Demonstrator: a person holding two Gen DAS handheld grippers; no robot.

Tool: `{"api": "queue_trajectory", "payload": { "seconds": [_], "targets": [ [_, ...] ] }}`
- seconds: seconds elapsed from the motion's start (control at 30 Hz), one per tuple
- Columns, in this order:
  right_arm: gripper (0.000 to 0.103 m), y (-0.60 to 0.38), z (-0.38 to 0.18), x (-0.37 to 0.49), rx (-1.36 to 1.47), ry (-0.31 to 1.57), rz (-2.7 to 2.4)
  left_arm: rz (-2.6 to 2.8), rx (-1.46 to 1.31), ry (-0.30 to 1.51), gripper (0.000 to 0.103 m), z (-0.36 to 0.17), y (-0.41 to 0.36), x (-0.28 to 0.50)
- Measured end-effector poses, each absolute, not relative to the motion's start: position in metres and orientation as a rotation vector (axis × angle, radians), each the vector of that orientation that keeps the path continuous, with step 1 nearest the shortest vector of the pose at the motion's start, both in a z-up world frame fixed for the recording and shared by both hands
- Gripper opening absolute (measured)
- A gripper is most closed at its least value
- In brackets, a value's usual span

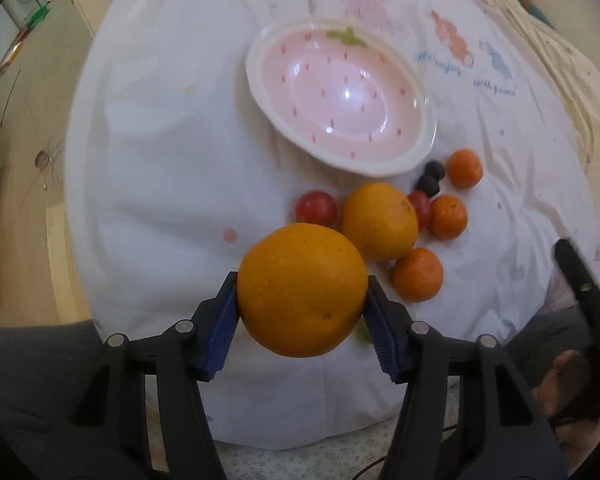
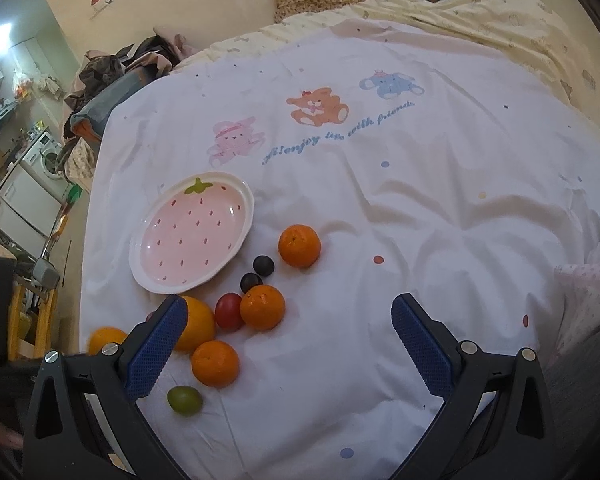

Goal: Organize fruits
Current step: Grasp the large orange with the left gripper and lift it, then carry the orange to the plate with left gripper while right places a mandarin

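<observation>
My left gripper [image 1: 302,312] is shut on a large orange [image 1: 302,290] and holds it above the white bedsheet, short of the pink strawberry bowl [image 1: 340,96], which is empty. The held orange shows at the left edge of the right wrist view [image 2: 104,340]. A second large orange [image 1: 378,220], three mandarins [image 1: 418,274], two red tomatoes [image 1: 316,208] and two dark grapes [image 1: 432,176] lie in front of the bowl. My right gripper [image 2: 290,348] is open and empty, above the sheet, right of the fruit pile. A green grape [image 2: 184,400] lies near its left finger.
The white sheet [image 2: 380,200] with cartoon animals covers a bed. A yellow blanket [image 2: 500,20] lies at the back right. Clothes [image 2: 112,68] are piled at the back left. The bed edge drops to the floor on the left, with a washing machine [image 2: 44,156] beyond.
</observation>
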State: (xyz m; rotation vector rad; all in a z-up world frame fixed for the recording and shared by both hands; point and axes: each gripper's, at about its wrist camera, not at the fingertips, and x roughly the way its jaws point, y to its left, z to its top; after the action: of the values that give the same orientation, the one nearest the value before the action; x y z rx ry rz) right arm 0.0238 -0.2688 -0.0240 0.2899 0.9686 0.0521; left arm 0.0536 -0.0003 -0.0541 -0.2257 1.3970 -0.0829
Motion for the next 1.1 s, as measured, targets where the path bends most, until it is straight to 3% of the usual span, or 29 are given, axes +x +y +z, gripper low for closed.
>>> {"api": "queue_trajectory", "payload": {
  "seconds": [0.2,0.37,0.63,0.77,0.93,1.0,1.1],
  "targets": [
    [0.103,-0.274,-0.043,0.038,0.360,1.113,0.105,-0.050,-0.219,1.302,0.055,-0.033,0.022,0.061],
    [0.089,-0.246,-0.063,0.046,0.267,1.233,0.196,-0.048,-0.270,1.288,0.055,-0.039,0.030,0.064],
    [0.074,-0.229,-0.082,0.070,0.190,1.290,0.192,-0.059,-0.327,1.269,0.055,-0.035,0.036,0.058],
    [0.061,-0.224,-0.093,0.083,0.163,1.303,0.204,-0.060,-0.365,1.276,0.055,-0.036,0.040,0.058],
    [0.058,-0.226,-0.108,0.095,0.177,1.325,0.210,-0.065,-0.377,1.286,0.055,-0.039,0.040,0.060],
    [0.048,-0.225,-0.111,0.098,0.191,1.328,0.219,-0.067,-0.378,1.286,0.055,-0.039,0.040,0.060],
    [0.045,-0.227,-0.111,0.097,0.204,1.327,0.232,-0.066,-0.380,1.285,0.055,-0.039,0.040,0.061]
  ]
}}
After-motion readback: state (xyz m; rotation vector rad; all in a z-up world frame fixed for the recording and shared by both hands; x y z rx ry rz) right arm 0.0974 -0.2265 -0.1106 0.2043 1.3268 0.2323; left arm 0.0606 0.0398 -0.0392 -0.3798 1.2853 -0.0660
